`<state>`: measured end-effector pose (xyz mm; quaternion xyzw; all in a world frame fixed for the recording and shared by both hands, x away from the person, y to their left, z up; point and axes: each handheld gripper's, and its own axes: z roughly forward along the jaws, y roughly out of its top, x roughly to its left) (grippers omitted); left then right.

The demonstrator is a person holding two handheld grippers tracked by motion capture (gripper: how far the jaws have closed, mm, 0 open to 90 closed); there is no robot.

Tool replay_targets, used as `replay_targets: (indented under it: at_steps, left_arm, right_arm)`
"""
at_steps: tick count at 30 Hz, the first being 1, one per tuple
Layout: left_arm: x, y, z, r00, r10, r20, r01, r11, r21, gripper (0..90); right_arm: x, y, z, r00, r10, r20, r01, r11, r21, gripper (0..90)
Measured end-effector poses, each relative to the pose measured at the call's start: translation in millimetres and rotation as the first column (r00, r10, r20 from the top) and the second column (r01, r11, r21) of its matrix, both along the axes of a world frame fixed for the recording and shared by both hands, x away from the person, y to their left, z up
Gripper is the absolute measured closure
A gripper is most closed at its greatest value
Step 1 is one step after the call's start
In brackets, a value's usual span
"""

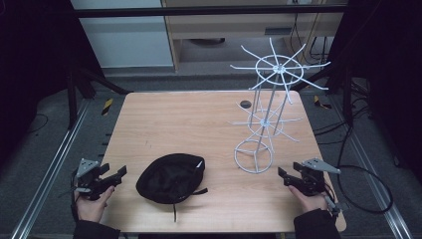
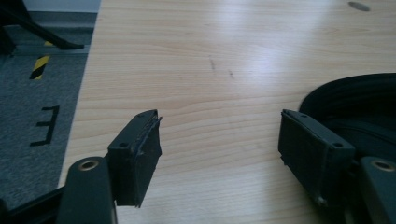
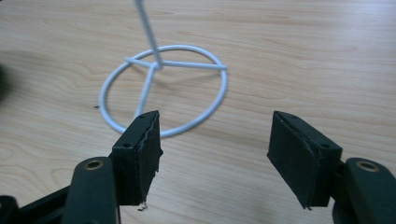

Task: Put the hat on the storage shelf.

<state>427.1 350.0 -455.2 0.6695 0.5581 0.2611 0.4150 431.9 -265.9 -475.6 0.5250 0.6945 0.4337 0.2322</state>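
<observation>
A black cap (image 1: 171, 178) lies upside down on the wooden table (image 1: 199, 124), near its front middle, with a strap trailing toward the front edge. A white wire rack (image 1: 266, 117) with spoked tiers stands at the right on a ring base (image 3: 163, 88). My left gripper (image 1: 112, 178) is held at the table's front left corner, open, just left of the cap (image 2: 355, 102). My right gripper (image 1: 288, 177) is held at the front right, open, a short way in front of the ring base. Nothing sits between either pair of jaws.
A dark round hole (image 1: 245, 104) marks the table toward the back. Metal rails (image 1: 50, 164) run along both sides on the grey floor, with cables (image 1: 368, 174) at the right. Yellow-black tape (image 1: 107, 106) marks the floor at the left.
</observation>
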Motion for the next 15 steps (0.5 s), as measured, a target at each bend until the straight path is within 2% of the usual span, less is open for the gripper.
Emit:
replay_targets:
  at_steps: [3, 6, 10, 12, 15]
  left_arm:
    - [-4.0, -6.7, 3.4, 0.9999, -0.014, 0.009, 0.014, 0.9999, -0.009, 33.3]
    - [-6.5, -11.0, 5.7, 0.9993, -0.036, 0.006, 0.036, 0.9992, -0.017, 35.3]
    - [-8.9, -14.0, 6.6, 0.9985, -0.054, -0.010, 0.054, 0.9983, -0.021, 38.9]
    - [-10.7, -17.9, 8.4, 0.9979, -0.065, -0.005, 0.065, 0.9977, -0.019, 39.9]
    - [-12.3, -23.4, 10.2, 0.9970, -0.077, -0.005, 0.077, 0.9969, -0.018, 40.9]
  right_arm:
    - [-2.5, 9.5, 2.1, 0.9994, 0.031, 0.015, -0.031, 0.9995, -0.009, 35.5]
    - [-5.2, 18.1, 5.0, 0.9967, 0.079, 0.019, -0.079, 0.9968, -0.017, 40.9]
    - [-9.6, 30.8, 8.3, 0.9914, 0.130, 0.018, -0.130, 0.9915, -0.004, 43.3]
    - [-11.5, 36.1, 10.7, 0.9890, 0.146, 0.027, -0.145, 0.9894, -0.004, 45.2]
    - [-13.4, 45.0, 14.2, 0.9824, 0.184, 0.030, -0.185, 0.9825, 0.020, 45.9]
